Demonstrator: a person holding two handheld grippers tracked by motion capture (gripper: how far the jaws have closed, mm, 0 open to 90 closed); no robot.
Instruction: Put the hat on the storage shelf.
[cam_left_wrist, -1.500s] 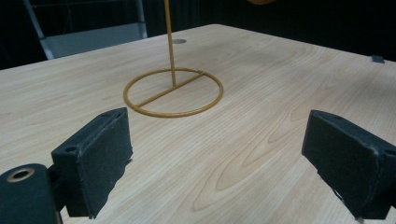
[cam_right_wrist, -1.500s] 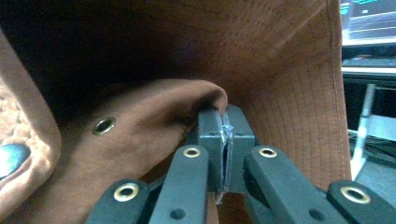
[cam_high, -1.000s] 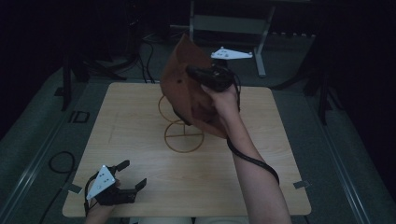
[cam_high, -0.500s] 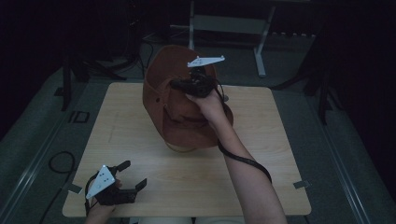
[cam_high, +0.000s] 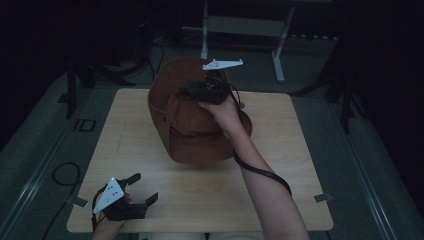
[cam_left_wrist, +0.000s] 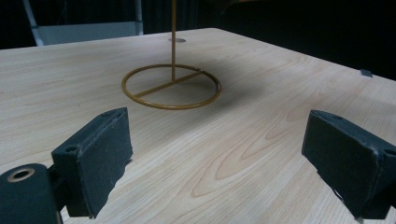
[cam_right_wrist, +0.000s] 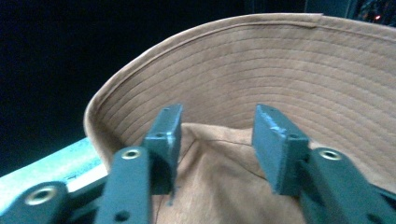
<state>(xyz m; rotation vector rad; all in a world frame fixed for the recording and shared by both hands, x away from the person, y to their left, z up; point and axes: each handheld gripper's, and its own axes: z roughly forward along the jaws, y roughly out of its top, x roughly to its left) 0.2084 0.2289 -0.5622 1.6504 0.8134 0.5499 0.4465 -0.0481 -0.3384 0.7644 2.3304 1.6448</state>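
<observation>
Left gripper (cam_high: 137, 195) sits at the near left corner of the table (cam_high: 300, 150) in the high view, jaws spread wide, nothing between them; the hand behind it is cut off by the frame edge. Its own view shows both black jaws (cam_left_wrist: 219, 163) apart over bare wood, and beyond them a thin gold wire stand (cam_left_wrist: 171, 86): round ring base flat on the table, a spoke across it, upright rod running out of the top of the frame, so its upper end is cut off. From above that stand is hidden under the hat (cam_high: 195, 120). Right forearm reaches up from the bottom edge to mid-table. Right gripper (cam_high: 192, 92) is on the crown of the brown brimmed hat, which sits over the table centre. In the right gripper view the jaws (cam_right_wrist: 217, 140) stand partly apart with a fold of tan crown fabric bunched between them; whether the pads actually pinch it, cannot tell. Brim (cam_right_wrist: 261, 60) curves up behind, stitched in concentric rows. Background is dark, hard to make out.
</observation>
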